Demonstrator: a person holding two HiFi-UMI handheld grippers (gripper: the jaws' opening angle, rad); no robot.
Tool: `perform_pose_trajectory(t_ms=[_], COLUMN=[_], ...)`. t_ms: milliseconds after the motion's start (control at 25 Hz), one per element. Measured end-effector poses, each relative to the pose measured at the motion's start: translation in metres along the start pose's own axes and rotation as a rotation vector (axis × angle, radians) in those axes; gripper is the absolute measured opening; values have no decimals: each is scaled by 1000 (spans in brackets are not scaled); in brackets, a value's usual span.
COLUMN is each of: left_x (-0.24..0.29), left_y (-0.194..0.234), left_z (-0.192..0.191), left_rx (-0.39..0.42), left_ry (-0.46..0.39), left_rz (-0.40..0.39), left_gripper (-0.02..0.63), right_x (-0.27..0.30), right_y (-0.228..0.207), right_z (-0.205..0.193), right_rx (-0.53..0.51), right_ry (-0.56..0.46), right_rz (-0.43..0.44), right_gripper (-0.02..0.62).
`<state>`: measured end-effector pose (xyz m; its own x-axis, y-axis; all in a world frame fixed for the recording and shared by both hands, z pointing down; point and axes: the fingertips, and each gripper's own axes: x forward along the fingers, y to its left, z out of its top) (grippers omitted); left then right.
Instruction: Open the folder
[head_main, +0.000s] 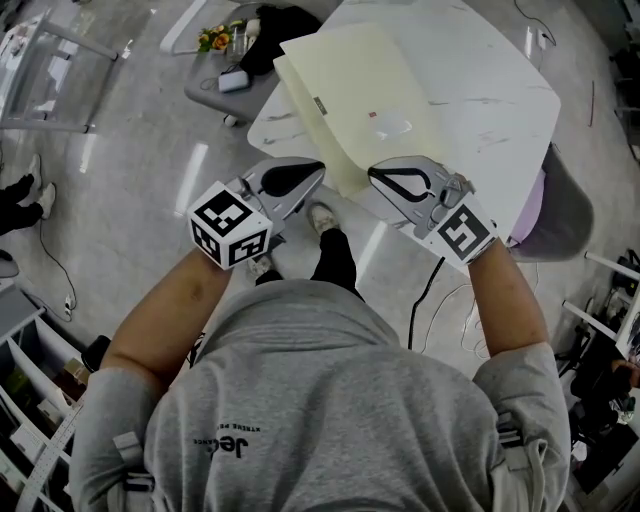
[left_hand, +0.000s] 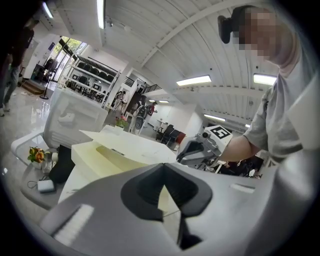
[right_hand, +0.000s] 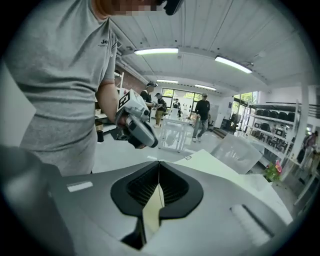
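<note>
Right gripper (head_main: 376, 174) clamped shut on folder (head_main: 350, 95) edge, left gripper (head_main: 318, 170) likewise pinched on it, folder laid on table (head_main: 495, 110), chair (head_main: 562, 215) tucked beside, flowers (head_main: 214, 38) set beyond.

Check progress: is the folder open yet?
Partly.
Done: the left gripper is shut on the lower cover, and the right gripper is shut on the top cover.
In hand: the folder gapes in a narrow wedge above the table.
Left: swing the top cover fully open and lay it flat.
</note>
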<state>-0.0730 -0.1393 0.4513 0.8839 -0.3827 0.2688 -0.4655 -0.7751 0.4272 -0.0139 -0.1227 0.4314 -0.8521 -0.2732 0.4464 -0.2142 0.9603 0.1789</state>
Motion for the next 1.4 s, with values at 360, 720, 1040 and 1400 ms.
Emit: perform_pose_trajectory(t_ms=[360,720,1040,1400], left_x=[1,11,16,24], left_y=[-3,-11,-14,-11], left_z=[3,11,18,24], left_rx=[4,21,33,32], left_ry=[0,3,12,11], left_rz=[0,-16,-20,-10], left_gripper=[49,49,49,49], right_x=[-52,-119,-180,-233], right_y=[-44,-96,-148,-195], right_z=[25,22,-10,-66], right_rx=[243,319,363,456], right_ry=[-174,-291,-255,-200], right_rz=[-211,-463,-706,-884], right_gripper=[5,6,6,6])
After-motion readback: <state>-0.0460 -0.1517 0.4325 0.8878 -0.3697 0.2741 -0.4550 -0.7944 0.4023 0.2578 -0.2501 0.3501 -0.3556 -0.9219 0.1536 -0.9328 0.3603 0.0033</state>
